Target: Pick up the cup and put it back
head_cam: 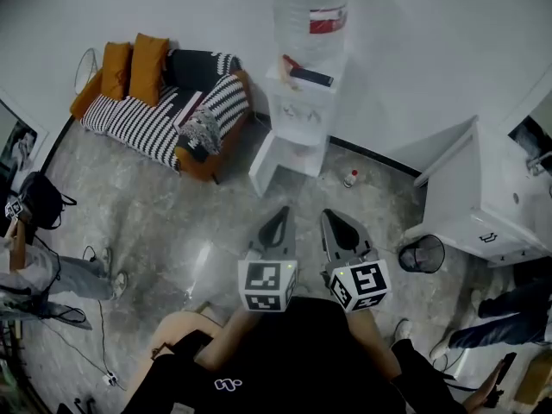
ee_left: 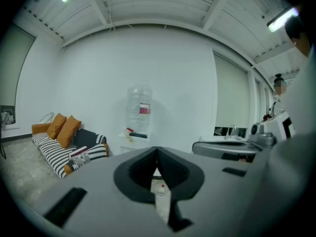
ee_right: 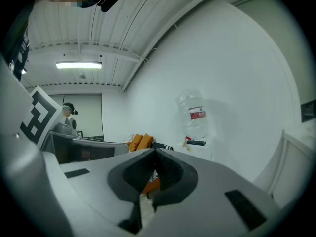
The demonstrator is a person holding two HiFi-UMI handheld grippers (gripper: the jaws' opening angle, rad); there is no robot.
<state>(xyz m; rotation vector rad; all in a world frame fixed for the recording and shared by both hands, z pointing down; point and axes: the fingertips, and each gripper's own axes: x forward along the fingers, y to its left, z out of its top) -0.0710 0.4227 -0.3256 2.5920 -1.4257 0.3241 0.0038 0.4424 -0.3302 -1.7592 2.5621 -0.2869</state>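
Observation:
I cannot make out a cup in any view. My left gripper (head_cam: 278, 216) and right gripper (head_cam: 333, 219) are held side by side above the floor, pointing towards a white water dispenser (head_cam: 297, 110) with a large clear bottle (head_cam: 310, 11) on top. Both are shut with nothing between the jaws. In the left gripper view the left gripper (ee_left: 157, 150) has its tips meeting, with the dispenser's bottle (ee_left: 139, 107) straight beyond them. In the right gripper view the right gripper (ee_right: 154, 153) is shut too, and the bottle (ee_right: 194, 115) stands off to the right.
A striped sofa (head_cam: 164, 119) with orange cushions (head_cam: 134, 65) stands at the left. A small bottle (head_cam: 350, 178) lies on the floor by the dispenser. A black mesh bin (head_cam: 421, 254) sits beside a white cabinet (head_cam: 483, 197) at the right. People stand at both edges.

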